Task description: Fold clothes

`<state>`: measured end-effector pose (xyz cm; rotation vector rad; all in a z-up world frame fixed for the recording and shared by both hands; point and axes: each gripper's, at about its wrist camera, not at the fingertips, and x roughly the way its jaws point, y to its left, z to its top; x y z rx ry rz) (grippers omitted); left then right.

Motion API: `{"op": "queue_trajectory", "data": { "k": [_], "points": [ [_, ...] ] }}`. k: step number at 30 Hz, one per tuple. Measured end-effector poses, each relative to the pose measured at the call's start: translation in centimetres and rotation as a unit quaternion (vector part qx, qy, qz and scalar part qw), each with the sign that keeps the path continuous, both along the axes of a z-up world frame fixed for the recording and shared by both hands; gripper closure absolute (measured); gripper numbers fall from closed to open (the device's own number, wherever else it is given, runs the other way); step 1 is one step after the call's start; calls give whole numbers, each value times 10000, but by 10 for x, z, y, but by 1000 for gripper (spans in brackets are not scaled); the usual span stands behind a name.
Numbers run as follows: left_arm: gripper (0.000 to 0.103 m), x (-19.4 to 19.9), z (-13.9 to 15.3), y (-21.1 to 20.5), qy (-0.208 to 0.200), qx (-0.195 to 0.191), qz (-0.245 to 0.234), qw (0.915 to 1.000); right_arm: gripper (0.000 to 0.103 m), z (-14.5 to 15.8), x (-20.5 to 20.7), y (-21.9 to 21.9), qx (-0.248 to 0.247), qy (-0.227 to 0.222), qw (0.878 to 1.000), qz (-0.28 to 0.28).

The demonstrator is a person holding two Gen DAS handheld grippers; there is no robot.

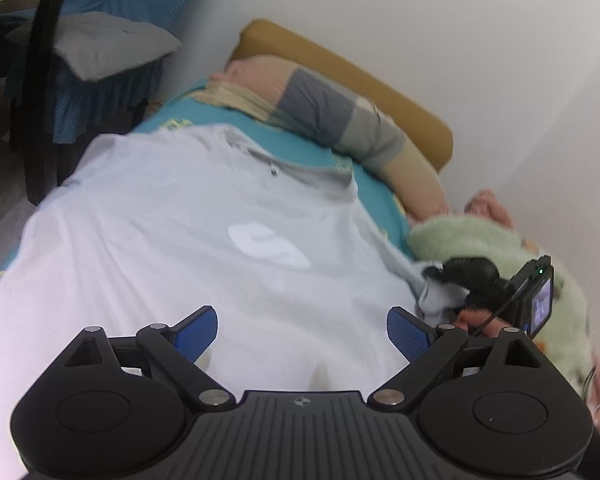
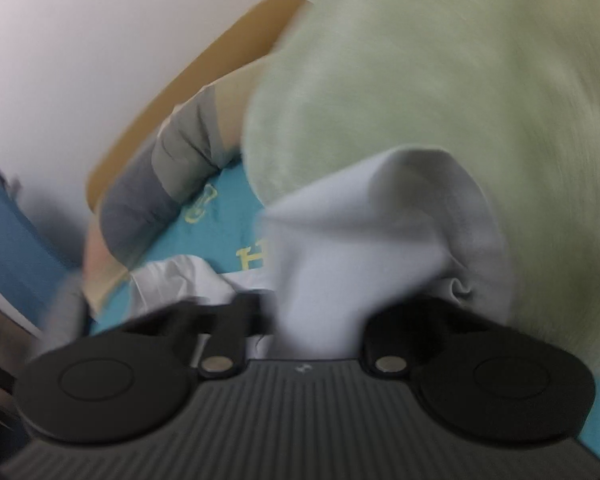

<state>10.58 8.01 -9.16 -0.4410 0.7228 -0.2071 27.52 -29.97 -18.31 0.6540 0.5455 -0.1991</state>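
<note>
- Pale grey polo shirt (image 1: 204,216) lies spread face-up on the teal bedsheet (image 1: 372,184); collar at the far end, hem toward the near edge. Body still flat, no completed fold visible.
- Right gripper (image 1: 456,284) has its jaws closed on the shirt's right sleeve/side edge (image 2: 340,248); cloth bunches up out of the jaws in the right wrist view. Fingertips hidden by fabric there, picture heavily blurred.
- Left gripper (image 1: 302,330) hovers over the near middle of the shirt, blue pads (image 1: 198,330) wide apart, nothing between them.
- Judgement: early stage, 1st side fold just starting from the right; left side fold, sleeve tuck and lengthwise fold all remain.
- Clutter: green fleece blanket (image 1: 500,248) just right of the shirt, touching the gripped edge area; striped bolster pillow (image 1: 340,120) at the far end against the mustard headboard (image 1: 340,60).
- Risk guess: blanket could snag the lifted edge.
</note>
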Motion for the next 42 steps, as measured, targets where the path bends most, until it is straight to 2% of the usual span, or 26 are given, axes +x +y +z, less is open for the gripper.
{"op": "queue_trajectory", "data": {
  "k": [2,4,7,9,12,15,17,19,21,22,24,30,34,42],
  "points": [
    [10,-7,13,16,-200,14,191,9996,93,27,-4,26,-795,-247,9963,207],
    [10,-15,26,35,-377,92,527,9979,93,56,-7,58,-1600,-529,9844,500],
    [10,-26,40,67,-497,-26,1047,9933,94,86,-9,119,-2613,-884,9548,1110],
    [10,-32,45,87,-548,-119,1353,9892,94,101,-9,164,-3202,-1088,9278,1578],
    [10,-39,50,112,-584,-189,1752,9826,94,93,-12,230,-3758,-1027,8939,2217],
    [10,-40,44,128,-440,-230,1923,9801,92,65,-5,281,-4265,-703,8614,2666],
    [10,-35,39,133,-348,-216,1947,9800,90,43,6,295,-4230,-356,8589,2866],
    [10,-30,33,134,-225,-121,1936,9807,66,31,12,291,-3699,-15,8760,3095],
    [10,-24,27,134,-117,-73,1894,9818,5,34,6,280,-3098,-89,8995,3079],
    [10,-21,24,133,-68,-70,1851,9827,0,36,3,274,-2794,-134,9100,3061],
    [10,-16,20,129,20,-40,1749,9846,0,47,-5,264,-2364,-245,9216,3068],
    [10,-15,15,108,-11,183,1399,9900,0,86,-47,243,-2055,-478,9295,3024],
    [10,-22,17,90,-52,349,1150,9927,0,109,-103,193,-1743,-440,9412,2861],
    [12,-58,17,40,180,272,315,9990,0,130,-230,98,-1281,-457,9621,2366]
  ]
}}
